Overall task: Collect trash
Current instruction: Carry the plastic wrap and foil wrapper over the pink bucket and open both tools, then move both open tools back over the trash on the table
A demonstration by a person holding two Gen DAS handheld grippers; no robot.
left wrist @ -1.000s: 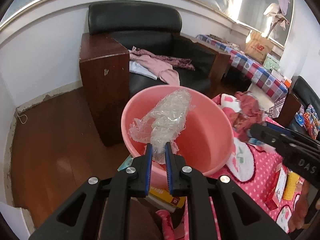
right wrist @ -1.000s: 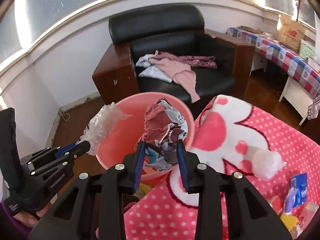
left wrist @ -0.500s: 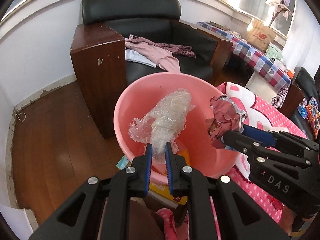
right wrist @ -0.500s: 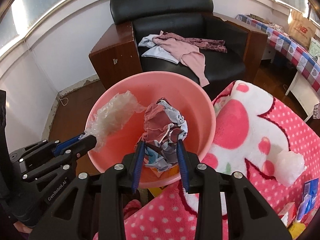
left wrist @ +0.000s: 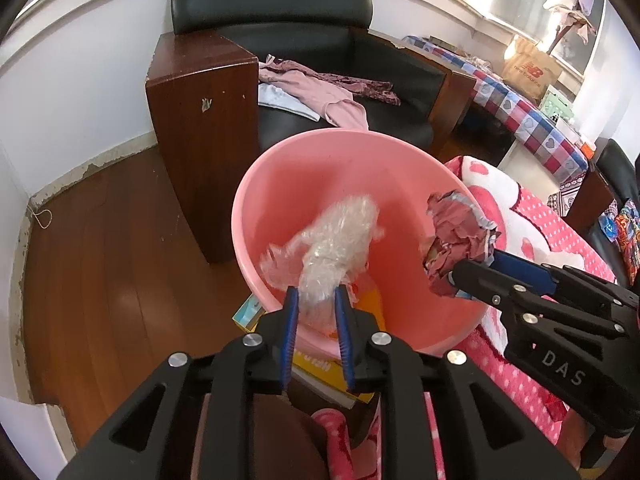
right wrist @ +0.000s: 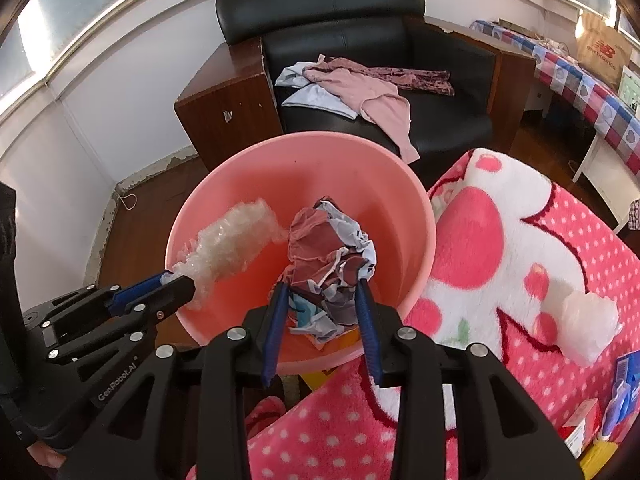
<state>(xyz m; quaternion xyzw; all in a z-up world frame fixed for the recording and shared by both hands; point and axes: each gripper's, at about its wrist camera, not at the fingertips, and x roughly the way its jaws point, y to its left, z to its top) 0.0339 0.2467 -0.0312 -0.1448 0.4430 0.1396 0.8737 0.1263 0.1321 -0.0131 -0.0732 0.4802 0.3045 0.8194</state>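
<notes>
Pink basin [left wrist: 280, 184] sits low beside the blanket [right wrist: 520, 248], both claws over its mouth. Left claw [left wrist: 316, 300] clenched on a wad of clear plastic wrap [left wrist: 340, 240]; wad sticks out past the fingertips, over the basin interior. Right claw [right wrist: 320, 292] clenched on a crumpled maroon/white wrapper [right wrist: 328, 256], also above the basin, near its right rim in the left view [left wrist: 456, 236]. Neither piece touches the basin wall that I can see. Something orange-yellow lies in the basin bottom [left wrist: 370, 300], partly hidden. Second clear plastic wad [right wrist: 584, 320] lies on the blanket, well apart from the basin. Small boxes [right wrist: 580, 424] at the blanket's right edge. Black armchair [right wrist: 360, 40] behind, clothes [right wrist: 360, 88] on its seat.
</notes>
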